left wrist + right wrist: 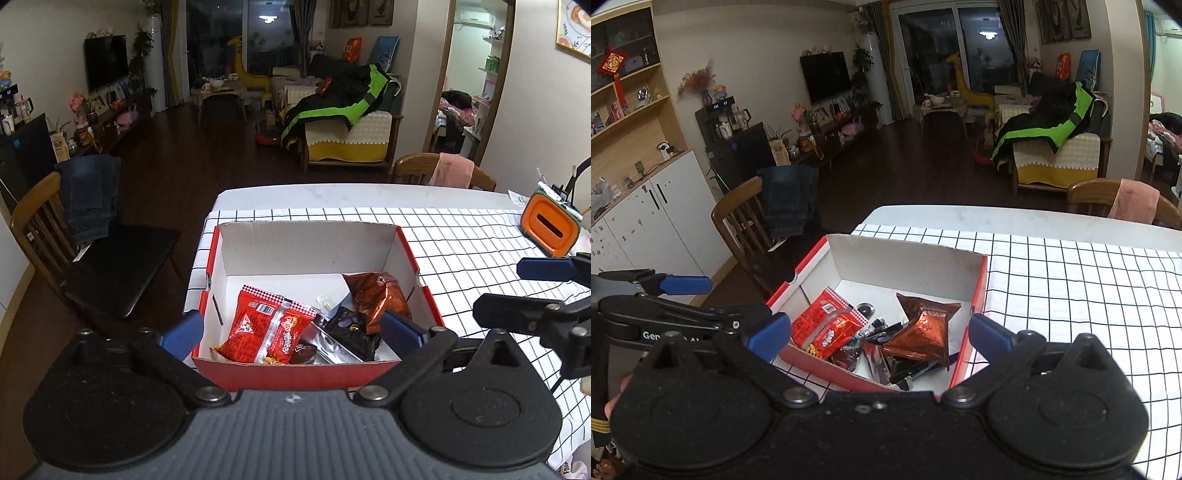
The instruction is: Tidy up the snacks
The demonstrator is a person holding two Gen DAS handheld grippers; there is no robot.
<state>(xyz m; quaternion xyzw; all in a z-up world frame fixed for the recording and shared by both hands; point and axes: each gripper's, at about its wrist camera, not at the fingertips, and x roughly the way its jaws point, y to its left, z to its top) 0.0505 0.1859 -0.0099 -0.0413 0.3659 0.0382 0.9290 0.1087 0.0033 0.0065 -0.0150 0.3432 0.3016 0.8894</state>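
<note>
A red cardboard box (pixel 280 373) with white inside walls (pixel 908 258) sits on the checked tablecloth near the table's left edge. It holds a red snack bag (pixel 269 328) (pixel 827 328), a copper-brown bag (pixel 380 295) (pixel 923 332), a dark packet (pixel 354 328) and silver wrappers (pixel 879 363). My left gripper (pixel 291 332) is open and empty, its blue fingers straddling the box's near end. My right gripper (pixel 879 336) is open and empty above the box's near corner. In the left wrist view the right gripper's fingers (pixel 546 269) show at the right.
An orange container (pixel 552 227) stands on the table at the far right. Wooden chairs stand at the left (pixel 48 229) and far side (pixel 443 170) of the table. The checked tablecloth (pixel 1071 288) stretches to the right of the box.
</note>
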